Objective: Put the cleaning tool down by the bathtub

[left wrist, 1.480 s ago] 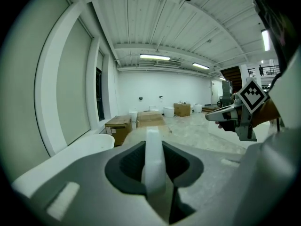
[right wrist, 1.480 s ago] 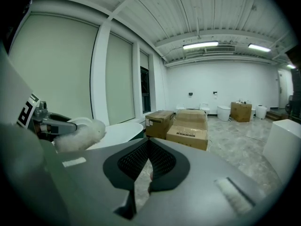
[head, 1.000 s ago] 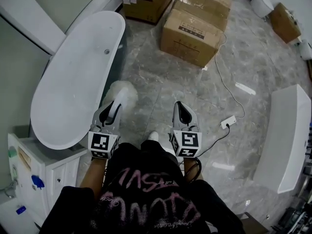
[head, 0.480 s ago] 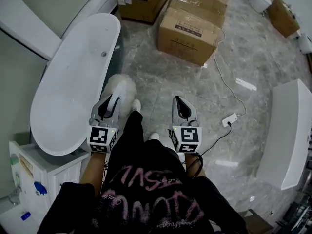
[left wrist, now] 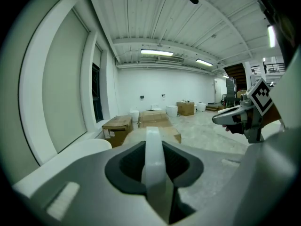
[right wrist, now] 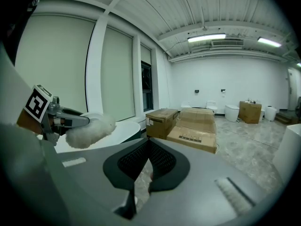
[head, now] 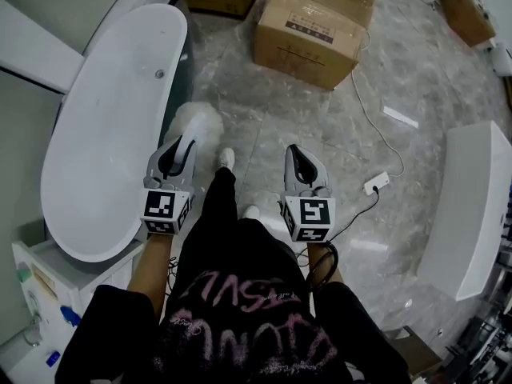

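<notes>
The cleaning tool is a fluffy white duster [head: 194, 123] on a white handle [left wrist: 153, 166]. My left gripper [head: 178, 155] is shut on that handle, and the fluffy head sticks out past its tips, above the floor beside the right rim of the white bathtub [head: 104, 126]. In the right gripper view the duster [right wrist: 89, 128] shows at the left, in front of the bathtub [right wrist: 123, 128]. My right gripper [head: 298, 157] is shut on nothing, level with the left one and over the marble floor.
Cardboard boxes [head: 308, 29] stand on the floor beyond the tub. A white cable with a power strip [head: 374, 184] lies at the right, near a long white fixture [head: 468, 214]. A white cabinet [head: 48, 286] stands at the tub's near end. The person's shoe [head: 226, 159] is between the grippers.
The person has stepped forward, one leg now showing between the grippers. Tub and boxes slid up and left in view. Both grippers keep their hold and spacing.
</notes>
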A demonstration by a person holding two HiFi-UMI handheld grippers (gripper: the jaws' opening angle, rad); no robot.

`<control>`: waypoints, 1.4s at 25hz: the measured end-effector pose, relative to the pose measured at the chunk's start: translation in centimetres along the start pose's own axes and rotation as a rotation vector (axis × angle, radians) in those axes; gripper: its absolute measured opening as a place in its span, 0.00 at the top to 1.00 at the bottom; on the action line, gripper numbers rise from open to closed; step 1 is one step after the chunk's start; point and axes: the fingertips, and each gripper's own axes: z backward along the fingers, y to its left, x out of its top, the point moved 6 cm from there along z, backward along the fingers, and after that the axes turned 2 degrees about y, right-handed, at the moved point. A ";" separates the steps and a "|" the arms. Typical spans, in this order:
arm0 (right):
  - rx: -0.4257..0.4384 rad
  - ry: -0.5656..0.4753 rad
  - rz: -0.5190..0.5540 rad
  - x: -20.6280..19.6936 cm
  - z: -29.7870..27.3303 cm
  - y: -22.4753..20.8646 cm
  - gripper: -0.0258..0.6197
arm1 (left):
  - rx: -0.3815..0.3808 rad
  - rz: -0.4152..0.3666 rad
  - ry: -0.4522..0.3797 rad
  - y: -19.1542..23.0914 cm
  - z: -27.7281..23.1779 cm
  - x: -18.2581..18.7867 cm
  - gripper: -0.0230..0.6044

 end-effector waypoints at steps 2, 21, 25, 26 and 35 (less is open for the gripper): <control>-0.014 0.012 -0.003 -0.1 -1.2 -0.3 0.94 | 0.002 0.014 0.007 0.8 -1.3 -0.3 0.82; -0.052 0.117 -0.090 -5.3 -12.9 -3.9 0.94 | 0.040 0.101 0.096 6.7 -13.8 -7.4 0.82; -0.052 0.138 -0.095 -6.9 -15.2 -3.7 0.94 | 0.032 0.103 0.115 7.6 -15.9 -9.3 0.82; -0.055 0.140 -0.105 -7.3 -15.7 -3.8 0.94 | 0.030 0.100 0.121 7.7 -16.5 -9.9 0.82; -0.064 0.180 -0.143 -12.7 -21.2 -5.0 0.94 | 0.042 0.120 0.167 9.4 -21.8 -15.4 0.82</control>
